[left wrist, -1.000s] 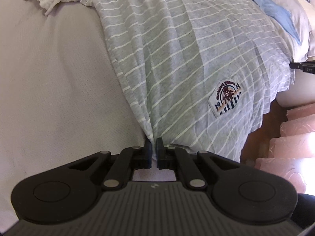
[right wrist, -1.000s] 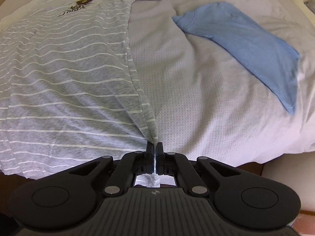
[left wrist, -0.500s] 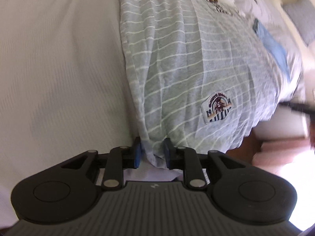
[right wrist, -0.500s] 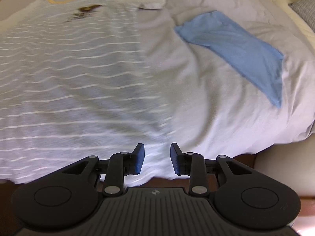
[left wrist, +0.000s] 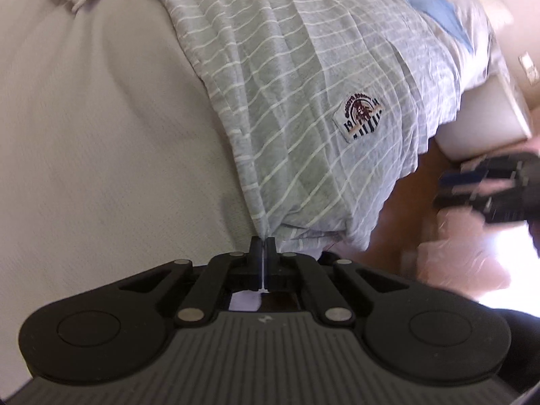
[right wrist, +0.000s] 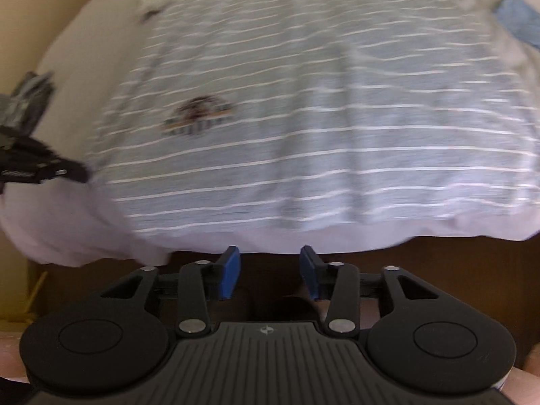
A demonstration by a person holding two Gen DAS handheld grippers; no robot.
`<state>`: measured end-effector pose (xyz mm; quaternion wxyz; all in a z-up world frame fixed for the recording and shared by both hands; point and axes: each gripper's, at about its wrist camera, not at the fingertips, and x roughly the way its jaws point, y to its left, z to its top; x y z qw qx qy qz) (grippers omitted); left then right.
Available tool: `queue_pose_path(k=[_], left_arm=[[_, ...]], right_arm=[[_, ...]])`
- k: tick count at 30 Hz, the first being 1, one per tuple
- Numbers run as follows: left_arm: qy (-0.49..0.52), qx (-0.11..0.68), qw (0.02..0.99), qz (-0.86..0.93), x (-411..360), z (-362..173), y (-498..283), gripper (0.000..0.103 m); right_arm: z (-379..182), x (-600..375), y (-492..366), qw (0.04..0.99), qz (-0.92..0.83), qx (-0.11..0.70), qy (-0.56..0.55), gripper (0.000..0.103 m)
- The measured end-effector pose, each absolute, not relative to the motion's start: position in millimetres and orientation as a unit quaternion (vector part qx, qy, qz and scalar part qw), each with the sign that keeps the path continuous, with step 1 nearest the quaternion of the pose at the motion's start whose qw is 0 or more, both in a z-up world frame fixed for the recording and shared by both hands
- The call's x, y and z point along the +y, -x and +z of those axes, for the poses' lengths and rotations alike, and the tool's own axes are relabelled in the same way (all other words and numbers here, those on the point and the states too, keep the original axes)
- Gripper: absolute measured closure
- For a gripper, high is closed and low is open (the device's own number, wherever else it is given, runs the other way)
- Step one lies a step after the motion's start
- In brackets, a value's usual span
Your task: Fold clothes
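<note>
- Striped shirt point(left wrist: 303, 94): we see it spread flat on the bed point(left wrist: 101, 135), hem at the edge, no fold made yet.
- Left gripper point(left wrist: 262, 249): clamped on the hem corner.
- Right gripper point(right wrist: 270, 271): opening, nothing between its jaws.
- Blue garment point(left wrist: 428, 3): awaiting folding too.

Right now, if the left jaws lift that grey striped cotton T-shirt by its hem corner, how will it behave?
The grey striped cotton T-shirt is probably floppy: fabric bunches into a ridge running from the shut left gripper. Likely light, since it drapes limply over the white bed edge. It will probably drag and wrinkle rather than slide flat; the right gripper, jaws opening, holds nothing.
</note>
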<state>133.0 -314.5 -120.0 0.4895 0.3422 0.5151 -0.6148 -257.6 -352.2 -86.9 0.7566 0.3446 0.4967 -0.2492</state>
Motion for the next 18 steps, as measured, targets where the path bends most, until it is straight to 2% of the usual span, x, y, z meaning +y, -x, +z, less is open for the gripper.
queue_pose_path(k=[1,2,3,5,7,8,15,18], left_arm=[[-0.326,0.526,0.493,-0.612,-314,-123,-133,0.097],[-0.308,0.537,0.496,-0.609,-314,-126,-132,0.083],[-0.290,0.548,0.500,-0.605,-313,-129,-132,0.076],[-0.262,0.563,0.507,-0.598,-313,-136,-130,0.076],[-0.246,0.572,0.507,-0.596,-313,-142,-127,0.086],[-0.243,0.573,0.502,-0.601,-312,-143,-126,0.102],[-0.366,0.483,0.473,-0.640,-294,-116,-126,0.103],[-0.379,0.489,0.472,-0.628,-286,-117,-139,0.103]], right_arm=[[-87,-347,251,0.761,-0.242,0.495,-0.343,0.060],[-87,-342,243,0.766,-0.236,0.495,-0.337,0.058],[-87,-338,235,0.770,-0.231,0.494,-0.330,0.056],[-88,-334,226,0.772,-0.229,0.493,-0.329,0.056],[-89,-333,222,0.771,-0.232,0.491,-0.333,0.056],[-89,-332,220,0.770,-0.233,0.491,-0.334,0.056],[-82,-340,223,0.766,-0.250,0.500,-0.316,0.056],[-80,-346,226,0.765,-0.256,0.504,-0.310,0.056]])
